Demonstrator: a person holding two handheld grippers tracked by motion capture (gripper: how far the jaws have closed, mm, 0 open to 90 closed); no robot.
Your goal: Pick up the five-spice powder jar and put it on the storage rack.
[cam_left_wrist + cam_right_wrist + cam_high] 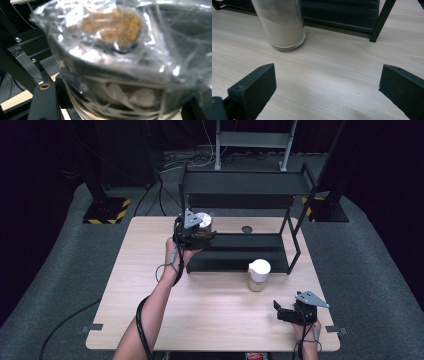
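Note:
My left gripper (198,235) is raised at the left end of the black shelf rack (240,254), shut on a round container (204,221) with a shiny top. In the left gripper view the container (120,62) is wrapped in clear plastic film, with yellow grains showing under the film on top. It sits between the jaws of my left gripper (120,105). My right gripper (281,313) rests low near the table's front right corner. In the right gripper view my right gripper (327,80) stands open over bare wood with nothing between its jaws.
A glass jar (259,275) with a white lid and beige powder stands on the table in front of the rack; its base (284,27) is seen ahead of the right jaws. A small dark disc (246,229) lies behind the lower shelf. A rack leg (382,21) stands at the right.

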